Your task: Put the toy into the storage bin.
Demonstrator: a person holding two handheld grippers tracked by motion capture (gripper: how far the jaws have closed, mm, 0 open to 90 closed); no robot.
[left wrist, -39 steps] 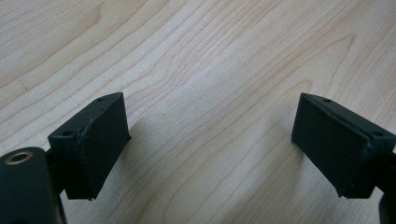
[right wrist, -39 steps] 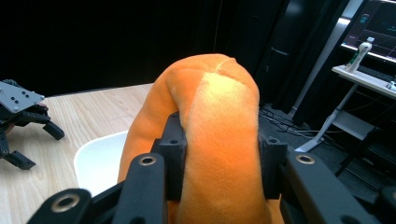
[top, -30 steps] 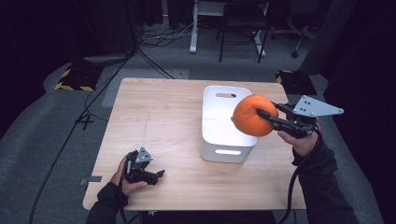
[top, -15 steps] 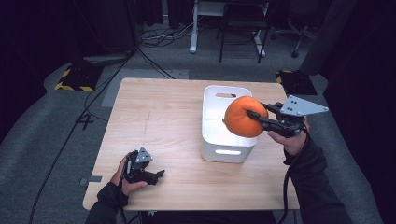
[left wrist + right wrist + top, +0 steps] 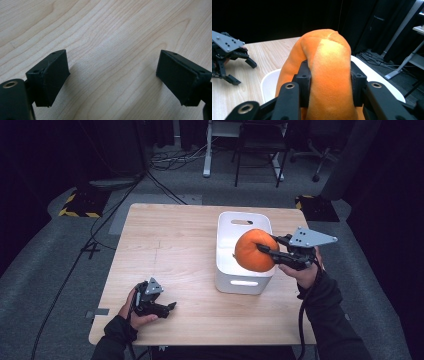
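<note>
An orange plush ball (image 5: 255,250) hangs over the white bin (image 5: 243,282) on the right half of the table. My right gripper (image 5: 265,248) is shut on the ball, and in the right gripper view its jaws squeeze the soft orange ball (image 5: 329,75) in the middle, above the bin's rim (image 5: 265,82). My left gripper (image 5: 170,307) rests on the table near the front left edge, held by a hand. In the left gripper view its jaws stand wide apart over bare wood, so the left gripper (image 5: 110,77) is open and holds nothing.
The wooden table (image 5: 165,245) has free room across its left and middle. Beyond the far edge are cables, a chair and a desk frame (image 5: 240,150) on the grey floor. The right gripper view also shows the left gripper (image 5: 229,62) far off.
My right gripper has carried the orange ball leftward and lower, from the bin's right side to over its middle. The left gripper has stayed put.
</note>
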